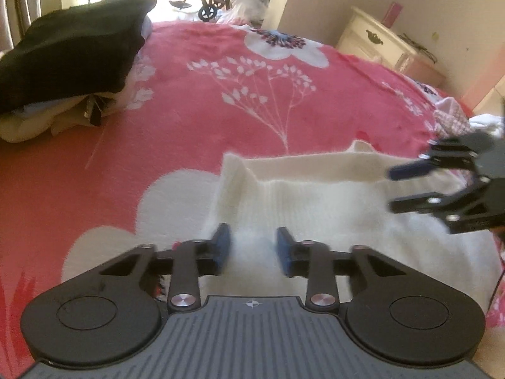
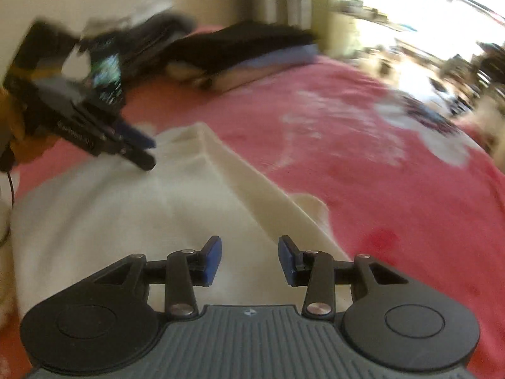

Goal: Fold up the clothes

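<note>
My left tongs (image 1: 254, 249) stood with a gap between their blue pads (image 1: 222, 246), nothing pinched, and the cream knitted garment (image 1: 315, 199) lay flat just under and ahead of them. My right tongs (image 2: 249, 257) were spread a little wider over the same garment, also empty, with its folded edge running forward between their tips and off to their right.

As I judged it, one fold was already in: a long strip of the knit lay turned over along the far side, ahead of the left tongs, with a raised corner at its left end. The piece was still broad, so at least one more fold seemed left before it could join the pile. That pile (image 1: 72, 50), a black piece on top of paler ones, sat well ahead and to the left of my left tongs; it looked done, though I could not tell how many pieces it held.

Everything rested on a pink floral blanket (image 1: 205, 101) over a bed. Beyond it, ahead of the left tongs, I saw a cream nightstand (image 1: 375, 44) at the right, a wheelchair (image 1: 214, 3) in the bright room behind, and a small heap of unfolded cloth (image 1: 454, 117) near the right tongs.
</note>
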Available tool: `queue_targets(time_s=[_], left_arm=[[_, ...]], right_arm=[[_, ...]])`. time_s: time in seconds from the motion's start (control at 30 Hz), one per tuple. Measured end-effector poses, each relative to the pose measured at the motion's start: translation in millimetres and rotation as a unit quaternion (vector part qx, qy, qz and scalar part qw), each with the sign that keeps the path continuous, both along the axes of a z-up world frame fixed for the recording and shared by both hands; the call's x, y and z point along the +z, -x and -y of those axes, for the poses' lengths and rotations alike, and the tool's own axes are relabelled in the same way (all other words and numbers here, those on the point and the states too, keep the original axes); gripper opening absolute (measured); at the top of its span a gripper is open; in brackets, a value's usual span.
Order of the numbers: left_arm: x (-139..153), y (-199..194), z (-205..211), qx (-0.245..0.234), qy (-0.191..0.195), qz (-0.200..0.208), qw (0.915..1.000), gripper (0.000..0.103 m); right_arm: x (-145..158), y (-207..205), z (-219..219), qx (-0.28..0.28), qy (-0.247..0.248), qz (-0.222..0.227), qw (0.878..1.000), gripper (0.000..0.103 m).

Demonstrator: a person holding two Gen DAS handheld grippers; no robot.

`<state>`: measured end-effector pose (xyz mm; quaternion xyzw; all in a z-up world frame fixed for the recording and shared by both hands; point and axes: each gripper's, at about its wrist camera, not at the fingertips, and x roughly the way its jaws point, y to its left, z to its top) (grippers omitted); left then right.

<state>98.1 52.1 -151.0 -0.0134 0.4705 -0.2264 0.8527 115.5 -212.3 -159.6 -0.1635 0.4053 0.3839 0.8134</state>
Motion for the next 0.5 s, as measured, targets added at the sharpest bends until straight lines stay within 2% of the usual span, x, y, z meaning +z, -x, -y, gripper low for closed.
queue_targets(time_s=[0.03, 0.2, 0.23, 0.27, 0.3, 0.33, 0.5], left_arm=[[-0.2, 0.9, -0.3, -0.002, 0.000, 0.001, 1.0000, 0.013], [0.5, 7.1, -6.7, -0.003, 0.017, 0.012, 0.9998, 0.006], [1.2, 8.2, -8.2, -0.002, 0.022, 0.014, 0.9997, 0.006], [2.5, 9.0, -10.5, 0.002, 0.031, 0.015, 0.9994, 0.005], [3.8, 9.5, -13.4, 0.005, 0.043, 0.016, 0.9989, 0.005], [5.5, 9.9, -17.8, 0.009, 0.056, 0.015, 0.9983, 0.005], [11.3, 10.5, -42.5, 0.036, 0.119, -0.002, 0.9922, 0.005]], right_arm=[[-5.4, -6.7, -6.2, 0.011, 0.004, -0.008, 1.000, 0.043], [-21.1, -24.6, -22.6, 0.049, 0.022, -0.047, 0.997, 0.042], [-19.8, -24.1, -21.7, 0.052, 0.021, -0.055, 0.997, 0.034], [-18.5, -23.7, -20.7, 0.054, 0.019, -0.063, 0.996, 0.014], [-14.7, -21.6, -20.1, 0.058, 0.020, -0.060, 0.996, 0.007], [-9.6, -18.8, -19.8, 0.062, 0.022, -0.051, 0.997, 0.006], [32.2, -11.1, -18.5, 0.038, -0.025, 0.014, 0.999, 0.005]])
